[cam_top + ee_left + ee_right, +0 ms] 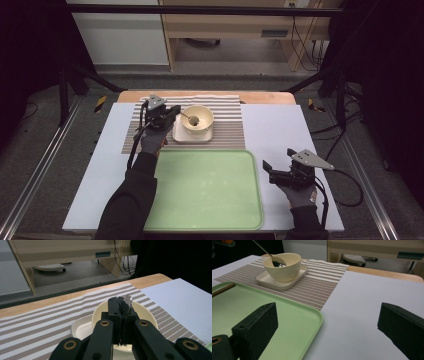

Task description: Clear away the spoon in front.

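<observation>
A cream bowl (pixel 197 119) stands on a square white plate (pixel 192 137), which sits on a striped placemat (pixel 230 125). A metal spoon (pixel 189 118) leans into the bowl. My left gripper (pixel 175 112) is shut on the spoon's handle just left of the bowl's rim. In the left gripper view, the gripper (pixel 120 302) pinches the spoon (pixel 126 303) above the bowl (pixel 146 315). My right gripper (pixel 278 158) rests open on the white sheet to the right of the tray, with nothing between its jaws. In the right gripper view, that gripper (pixel 328 317) faces the bowl (pixel 284 268) and the spoon (pixel 277 263).
A large green tray (pixel 205 192) lies in front of the placemat. A thin brown stick (pixel 223 289) rests on its left part. The white sheet (pixel 275 130) covers most of the table. Cables trail from both grippers.
</observation>
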`<action>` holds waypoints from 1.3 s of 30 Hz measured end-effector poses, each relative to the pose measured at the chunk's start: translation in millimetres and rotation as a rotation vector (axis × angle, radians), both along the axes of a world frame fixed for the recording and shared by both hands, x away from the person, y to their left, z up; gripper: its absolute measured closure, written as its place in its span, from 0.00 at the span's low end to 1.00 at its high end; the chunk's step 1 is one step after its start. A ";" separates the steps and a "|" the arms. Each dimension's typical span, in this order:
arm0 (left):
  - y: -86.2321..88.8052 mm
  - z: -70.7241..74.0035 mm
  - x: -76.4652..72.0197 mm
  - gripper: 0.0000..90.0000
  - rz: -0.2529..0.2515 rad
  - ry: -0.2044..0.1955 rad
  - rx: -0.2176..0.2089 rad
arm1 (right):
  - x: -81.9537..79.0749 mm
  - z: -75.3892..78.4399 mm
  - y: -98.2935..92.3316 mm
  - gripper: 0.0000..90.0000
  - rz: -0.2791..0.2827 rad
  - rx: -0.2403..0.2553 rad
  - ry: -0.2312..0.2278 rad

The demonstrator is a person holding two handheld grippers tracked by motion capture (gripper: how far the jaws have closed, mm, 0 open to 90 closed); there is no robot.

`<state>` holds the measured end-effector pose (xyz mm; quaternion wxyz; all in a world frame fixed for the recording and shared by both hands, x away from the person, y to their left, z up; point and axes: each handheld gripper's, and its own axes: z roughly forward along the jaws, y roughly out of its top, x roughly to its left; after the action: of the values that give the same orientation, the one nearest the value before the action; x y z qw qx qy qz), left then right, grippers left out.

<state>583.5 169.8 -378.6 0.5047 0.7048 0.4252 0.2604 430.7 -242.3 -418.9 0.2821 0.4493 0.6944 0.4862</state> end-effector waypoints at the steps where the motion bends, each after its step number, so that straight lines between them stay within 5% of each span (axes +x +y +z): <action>1: 0.9 1.7 -1.2 0.98 -0.001 -0.005 -0.003 | -0.1 0.2 -0.1 0.04 0.000 0.000 -0.001; 24: 8.1 43.9 -57.9 0.98 -0.093 -0.105 -0.014 | -0.6 0.8 -0.4 0.04 -0.003 -0.003 -0.005; 39: 12.8 44.9 -110.8 0.98 -0.184 -0.114 0.007 | -0.6 0.4 -0.1 0.04 -0.003 -0.016 -0.005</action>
<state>472.7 182.6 -333.7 0.5471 0.7269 0.3283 0.2540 430.1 -242.4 -418.4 0.2883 0.4469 0.6969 0.4811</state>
